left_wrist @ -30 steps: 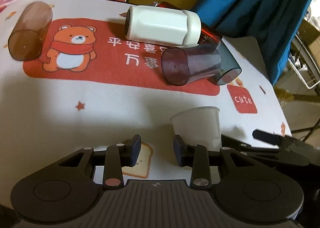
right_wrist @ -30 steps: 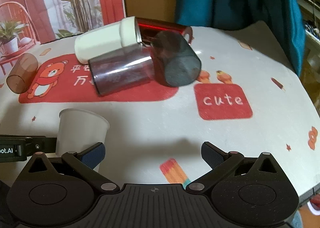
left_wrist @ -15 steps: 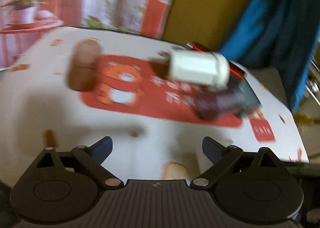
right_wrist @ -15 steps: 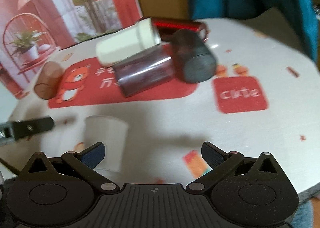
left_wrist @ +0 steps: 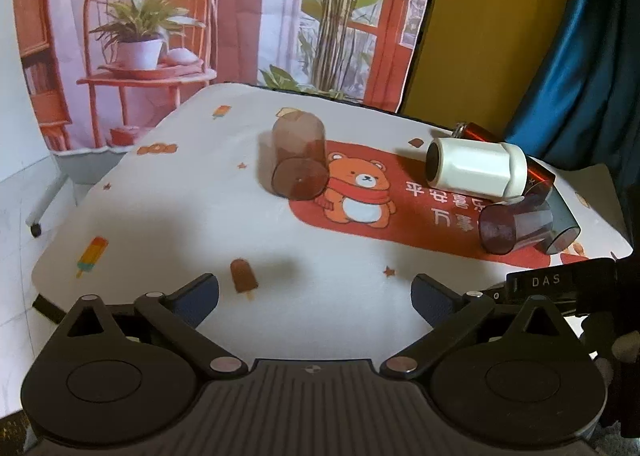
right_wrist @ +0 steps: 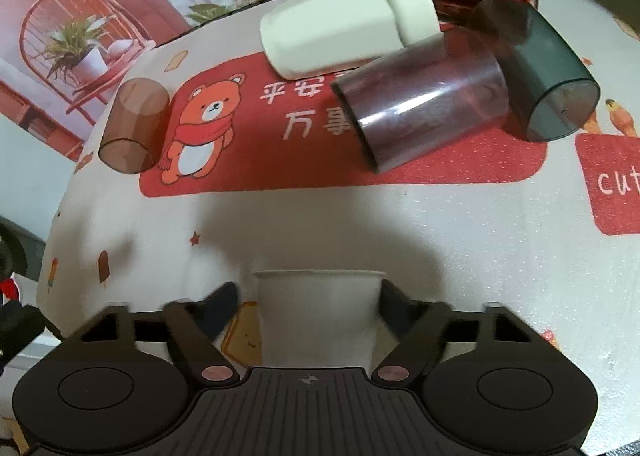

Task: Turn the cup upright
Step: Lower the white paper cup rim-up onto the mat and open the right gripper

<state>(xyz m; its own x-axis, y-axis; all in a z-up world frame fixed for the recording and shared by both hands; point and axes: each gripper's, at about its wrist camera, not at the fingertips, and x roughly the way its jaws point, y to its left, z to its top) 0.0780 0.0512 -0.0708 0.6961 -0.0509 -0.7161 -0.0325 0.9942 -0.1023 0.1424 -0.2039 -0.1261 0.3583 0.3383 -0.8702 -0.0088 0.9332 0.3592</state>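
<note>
White paper cup [right_wrist: 318, 316] stands rim-up on the surface [right_wrist: 360, 216], between the spread fingers of the right hand-held gripper [right_wrist: 310, 302], which sit just beside its walls without clearly pinching. Thin paper may crumple or skid under a hard squeeze. Left hand-held gripper [left_wrist: 314, 292] hangs wide and empty. Ahead lie the brown cup [right_wrist: 134, 128], purple cup [right_wrist: 420, 112], grey cup [right_wrist: 552, 84] and white bottle [right_wrist: 352, 32]; open cloth lies between. The near edge is close, so a nudge could tip the cup off.
</note>
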